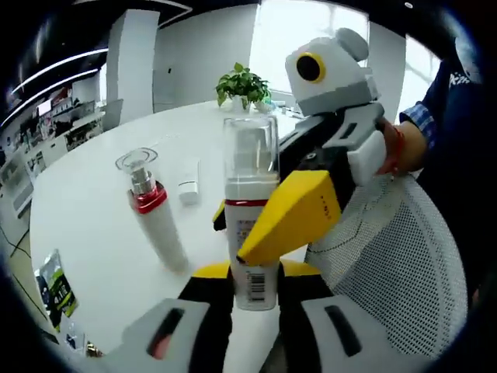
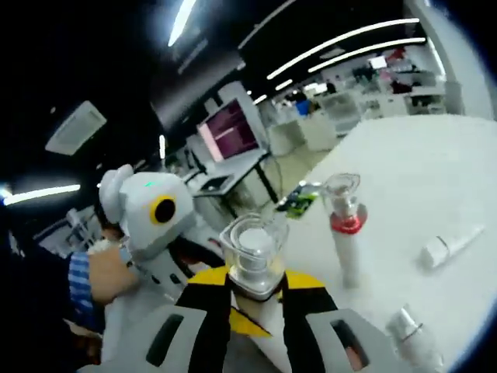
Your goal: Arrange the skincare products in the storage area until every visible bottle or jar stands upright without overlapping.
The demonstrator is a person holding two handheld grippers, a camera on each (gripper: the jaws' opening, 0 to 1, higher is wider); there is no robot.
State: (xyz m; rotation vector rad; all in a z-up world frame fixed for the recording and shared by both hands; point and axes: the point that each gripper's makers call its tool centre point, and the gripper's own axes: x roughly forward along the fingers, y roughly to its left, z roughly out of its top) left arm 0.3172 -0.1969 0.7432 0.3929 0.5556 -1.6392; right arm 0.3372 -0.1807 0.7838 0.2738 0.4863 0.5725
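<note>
Both views face each other closely across the clear-capped bottle (image 1: pixel 250 225) between them.

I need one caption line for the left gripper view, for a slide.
Both grippers, left and right, close on an upright clear-capped bottle; a red-collared bottle stands beside it on the white table.

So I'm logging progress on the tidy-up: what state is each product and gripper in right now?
Clear-capped bottle: upright, clamped by both grippers.
Red-collared bottle: standing, capped, untouched.
White tube: lying flat on table.
Left gripper: shut on bottle's base.
Right gripper: shut below the cap.
</note>
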